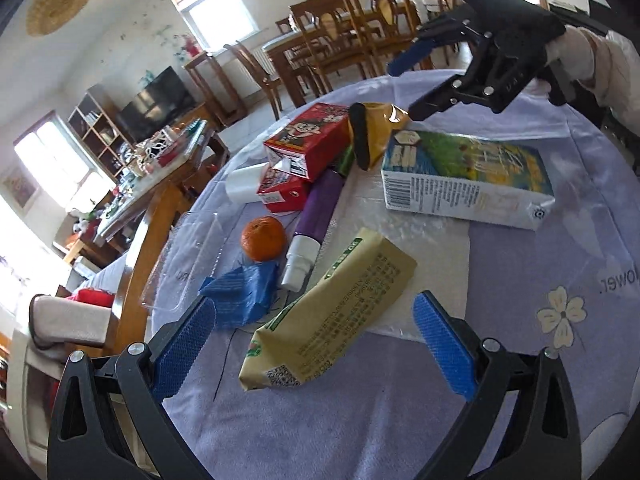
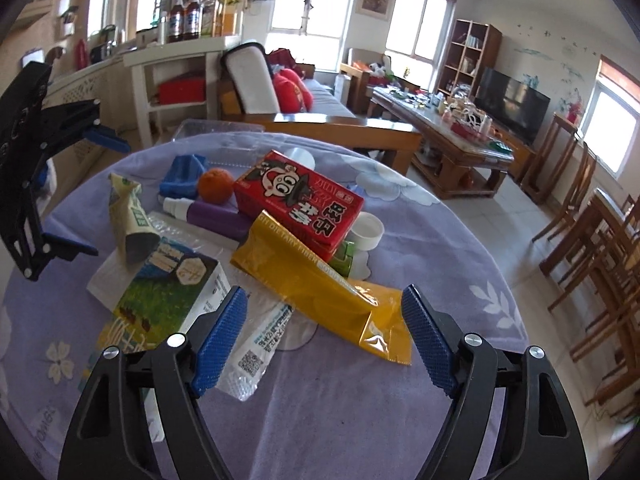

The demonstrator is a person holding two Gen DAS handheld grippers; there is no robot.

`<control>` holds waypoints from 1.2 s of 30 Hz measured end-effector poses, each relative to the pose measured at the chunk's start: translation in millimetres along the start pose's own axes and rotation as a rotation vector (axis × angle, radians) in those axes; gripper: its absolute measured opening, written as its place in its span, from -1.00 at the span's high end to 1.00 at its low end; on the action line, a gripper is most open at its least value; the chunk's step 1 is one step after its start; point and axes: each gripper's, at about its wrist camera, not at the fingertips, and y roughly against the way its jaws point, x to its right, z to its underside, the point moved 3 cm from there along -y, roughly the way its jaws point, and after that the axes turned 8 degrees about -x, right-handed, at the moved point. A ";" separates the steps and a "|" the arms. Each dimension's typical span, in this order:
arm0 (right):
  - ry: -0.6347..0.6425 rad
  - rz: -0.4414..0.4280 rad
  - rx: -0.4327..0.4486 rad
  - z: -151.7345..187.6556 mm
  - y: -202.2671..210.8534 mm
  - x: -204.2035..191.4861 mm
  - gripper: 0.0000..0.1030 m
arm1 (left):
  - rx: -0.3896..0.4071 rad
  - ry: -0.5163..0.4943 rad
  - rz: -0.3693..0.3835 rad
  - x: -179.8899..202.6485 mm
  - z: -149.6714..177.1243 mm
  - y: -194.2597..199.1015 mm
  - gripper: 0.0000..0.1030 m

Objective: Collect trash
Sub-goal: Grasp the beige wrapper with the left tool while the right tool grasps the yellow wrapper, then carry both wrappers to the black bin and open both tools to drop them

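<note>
Currently hovering over table [image 2: 440,216], both grippers gaping, holding nothing: left gripper [image 1: 320,340] straddling beige carton [image 1: 328,320] near table's edge, right gripper [image 2: 324,336] framing yellow wrapper [image 2: 320,280]. Next, likely lowering, then pinching.

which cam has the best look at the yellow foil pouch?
Right wrist. The yellow foil pouch lies almost fully exposed between the open right gripper fingers, its printing legible. The left wrist view shows only its far end, foreshortened behind the red carton and partly hidden by a dark object.
</note>
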 end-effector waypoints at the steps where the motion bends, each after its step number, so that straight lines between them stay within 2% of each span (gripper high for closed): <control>1: 0.015 0.003 -0.005 -1.6 -2.1 -0.6 -0.53 | -0.013 -0.009 0.002 -1.0 -1.7 -5.1 -0.90; 8: 0.086 -0.010 -0.025 -16.6 -22.9 -5.0 -0.53 | -0.016 -0.012 0.110 -8.2 -10.2 -18.6 -0.90; 9: 0.097 -0.014 -0.034 -18.9 -26.9 -6.0 -0.49 | -0.018 -0.014 0.112 -8.6 -12.2 -21.2 -0.90; 10: 0.108 -0.023 -0.048 -20.6 -31.6 -7.1 -0.31 | -0.021 -0.017 0.127 -8.3 -13.6 -23.6 -0.90; 11: 0.114 -0.035 -0.066 -20.1 -34.2 -7.9 -0.15 | -0.021 -0.017 0.143 -6.8 -13.9 -24.2 -0.85; 13: 0.120 -0.052 -0.091 -21.3 -41.5 -8.5 -0.08 | -0.019 -0.012 0.179 -6.6 -14.5 -24.3 -0.73; 15: 0.122 -0.071 -0.093 -22.4 -44.7 -9.1 -0.01 | -0.025 0.001 0.214 -9.7 -17.2 -26.7 -0.51; 18: 0.104 -0.107 -0.089 -24.7 -46.6 -8.1 0.12 | -0.027 0.026 0.278 -15.5 -21.7 -30.9 -0.35; 22: 0.071 -0.151 -0.083 -25.3 -46.6 -5.7 0.37 | -0.011 0.083 0.336 -22.7 -22.1 -33.0 -0.15; 23: 0.066 -0.157 -0.083 -25.5 -46.1 -5.5 0.50 | -0.001 0.095 0.357 -23.3 -21.3 -31.8 -0.05; 25: 0.055 -0.158 -0.077 -23.6 -42.6 -4.6 0.61 | 0.016 0.124 0.382 -24.9 -18.9 -28.9 0.16; 26: 0.050 -0.162 -0.073 -23.1 -40.7 -4.5 0.66 | 0.024 0.141 0.379 -26.0 -18.7 -28.1 0.40; 27: 0.044 -0.164 -0.070 -22.2 -38.5 -3.7 0.68 | 0.034 0.163 0.371 -27.4 -18.3 -25.8 0.55; 31: 0.026 -0.156 -0.053 -16.9 -29.4 -4.8 0.77 | 0.043 0.210 0.317 -22.8 -16.7 -25.9 0.66; 36: -0.023 -0.145 -0.009 -11.0 -10.5 -4.6 0.79 | 0.054 0.263 0.269 -24.6 -16.1 -22.2 0.76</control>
